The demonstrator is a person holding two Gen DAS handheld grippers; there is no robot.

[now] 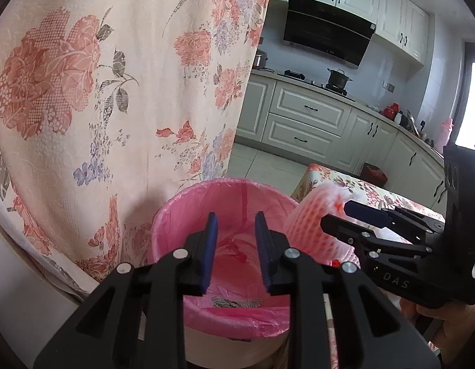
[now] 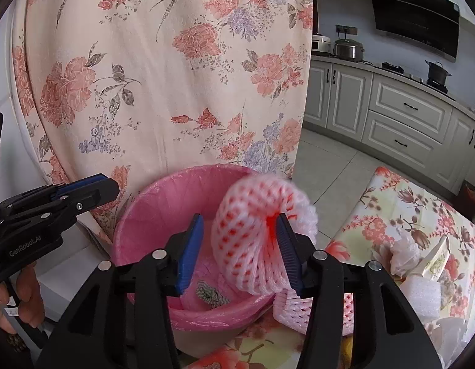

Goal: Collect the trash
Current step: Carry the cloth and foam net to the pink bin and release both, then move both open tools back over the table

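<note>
A round bin (image 2: 151,203) with a thin, shiny pink bag (image 1: 176,215) pulled over its rim is sitting at the edge of the worktop (image 2: 422,215), which is wearing a smooth cloth with flowers on it. Down in the bottom of the bin a small crumpled scrap with black and white stripes (image 2: 211,296) is lying. A soft foam net sleeve (image 2: 253,240), white with red holes like a little fishing net, is curling in a fat ring just over the right side of the bin's rim. The right hand-held gripper (image 2: 237,246) is standing about half open, and the net is sitting between its blue ribbed pads (image 2: 190,252); it is touching the right pad, but the left pad is apart from it, so the net is not being squeezed. The picture is a bit blurry there. The left hand-held gripper (image 1: 236,246) is pointing down into the bin with its flat blue pads only a little way apart, and it is holding nothing. Another piece of the same foam net (image 2: 292,310) is lying flat on the worktop beside the bin. Near the right edge of the worktop some more white scraps (image 2: 406,252) and a white foam block (image 2: 422,295) are resting. A big floppy curtain with pink flowers (image 1: 114,92) is hanging behind the bin.
</note>
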